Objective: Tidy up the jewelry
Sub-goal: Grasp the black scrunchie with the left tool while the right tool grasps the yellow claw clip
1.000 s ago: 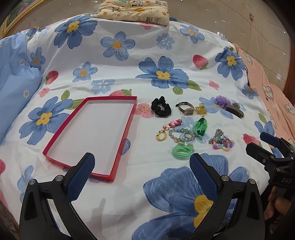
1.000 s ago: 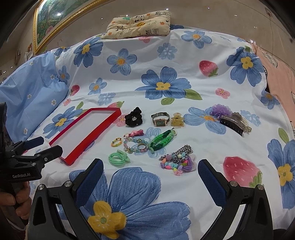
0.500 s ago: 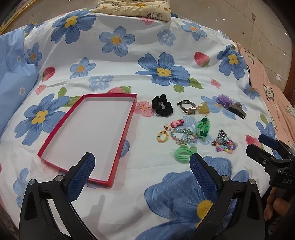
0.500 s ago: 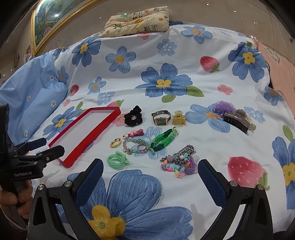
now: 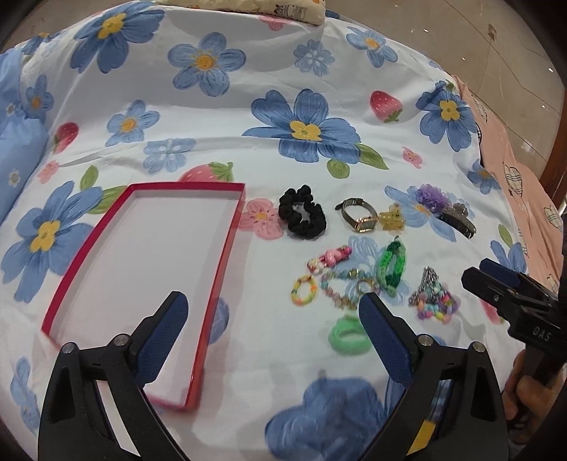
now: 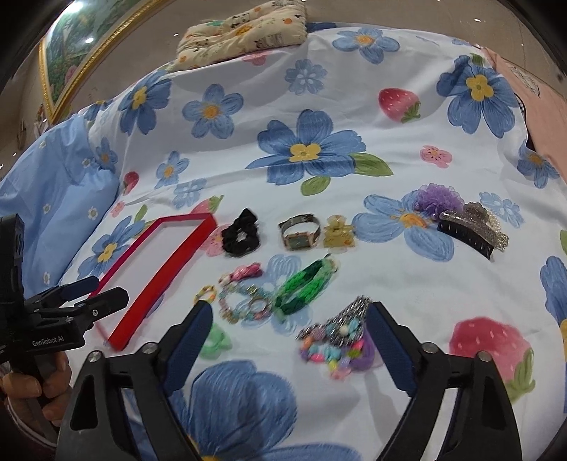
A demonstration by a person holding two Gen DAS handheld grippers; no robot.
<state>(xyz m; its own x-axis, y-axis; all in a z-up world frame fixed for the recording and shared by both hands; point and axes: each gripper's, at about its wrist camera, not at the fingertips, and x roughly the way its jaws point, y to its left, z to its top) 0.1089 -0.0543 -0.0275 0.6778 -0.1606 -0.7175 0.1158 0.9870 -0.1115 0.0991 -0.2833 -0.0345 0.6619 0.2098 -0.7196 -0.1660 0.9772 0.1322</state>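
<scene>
An empty red tray (image 5: pixel 226 244) (image 6: pixel 166 269) lies on the floral bedsheet at the left. To its right lie a black scrunchie (image 5: pixel 302 212) (image 6: pixel 241 234), a watch (image 5: pixel 358 214) (image 6: pixel 299 232), a yellow clip (image 5: pixel 391 218), a green woven bracelet (image 5: pixel 391 266) (image 6: pixel 301 287), beaded bracelets (image 5: pixel 340 287) (image 6: pixel 244 301), a green band (image 5: pixel 345 335) and a colourful bead pile (image 5: pixel 432 301) (image 6: pixel 336 337). My left gripper (image 5: pixel 273 329) is open over the tray's near right edge. My right gripper (image 6: pixel 288 337) is open just before the bead pile.
A purple scrunchie (image 6: pixel 437 198) and a black hair claw (image 6: pixel 467 234) lie at the right. A blue pillow (image 6: pixel 53 191) is at the left and a patterned cushion (image 6: pixel 244 32) at the back. Pink bedding (image 5: pixel 524 184) borders the right side.
Both grippers have moved forward and down toward the bed. The tray and the jewelry appear larger and nearer. Both stay open.
</scene>
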